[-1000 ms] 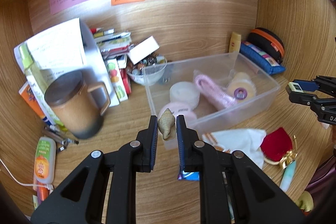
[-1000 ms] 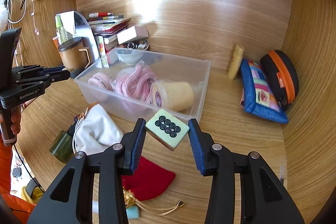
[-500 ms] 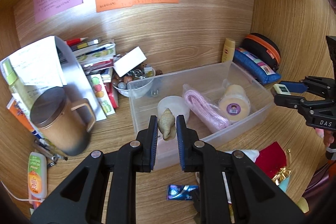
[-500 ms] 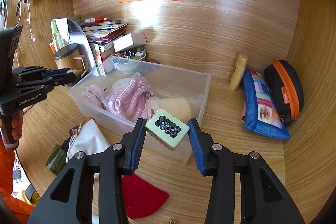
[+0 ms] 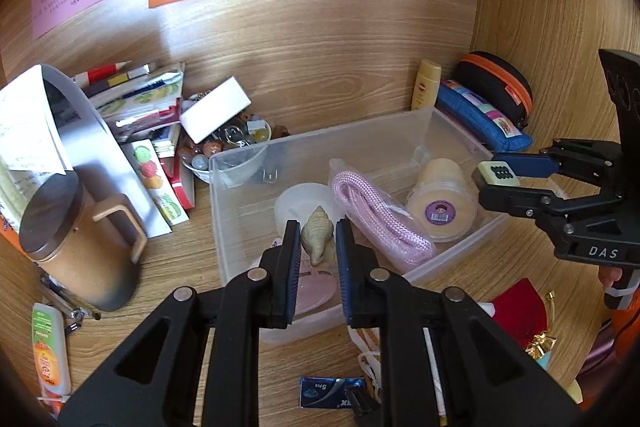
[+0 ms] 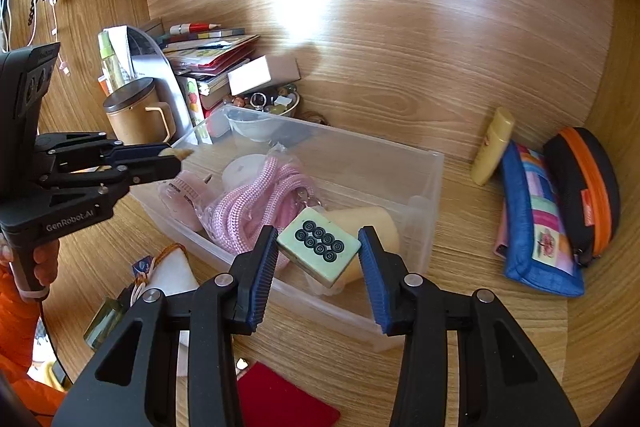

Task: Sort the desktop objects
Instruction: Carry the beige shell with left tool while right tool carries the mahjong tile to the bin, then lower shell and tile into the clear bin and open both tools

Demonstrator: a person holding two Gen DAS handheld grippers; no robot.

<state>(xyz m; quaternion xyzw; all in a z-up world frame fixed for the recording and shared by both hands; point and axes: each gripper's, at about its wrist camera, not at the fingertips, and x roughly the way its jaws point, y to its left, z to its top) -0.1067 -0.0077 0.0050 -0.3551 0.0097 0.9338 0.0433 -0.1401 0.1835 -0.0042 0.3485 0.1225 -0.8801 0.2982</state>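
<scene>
**Clear bin under both loaded grippers**

Clear bin (image 5: 240, 211) sits mid-table (image 6: 500, 367), and it's already carrying a pink rope bundle (image 5: 380, 215), a cream tape roll (image 5: 442, 211), a white round tub (image 5: 304, 201) and a pink round case (image 5: 316, 287). Over its near wall hangs the left gripper (image 5: 318, 247), fingers (image 5: 291, 259) pinching a tan spiral seashell (image 5: 317, 239) upright, tip up, above the bin's front corner. On the other side, the right gripper (image 6: 318, 255) is poised over the bin's near right end, fingers (image 6: 264, 267) clamped on a pale green mahjong tile (image 6: 319, 246), dotted face up and tilted. To the left of the bin stands a brown lidded mug (image 5: 76, 239). On the front table lie a red pouch (image 6: 288, 399) and a white cloth bag (image 6: 172, 275).
</scene>
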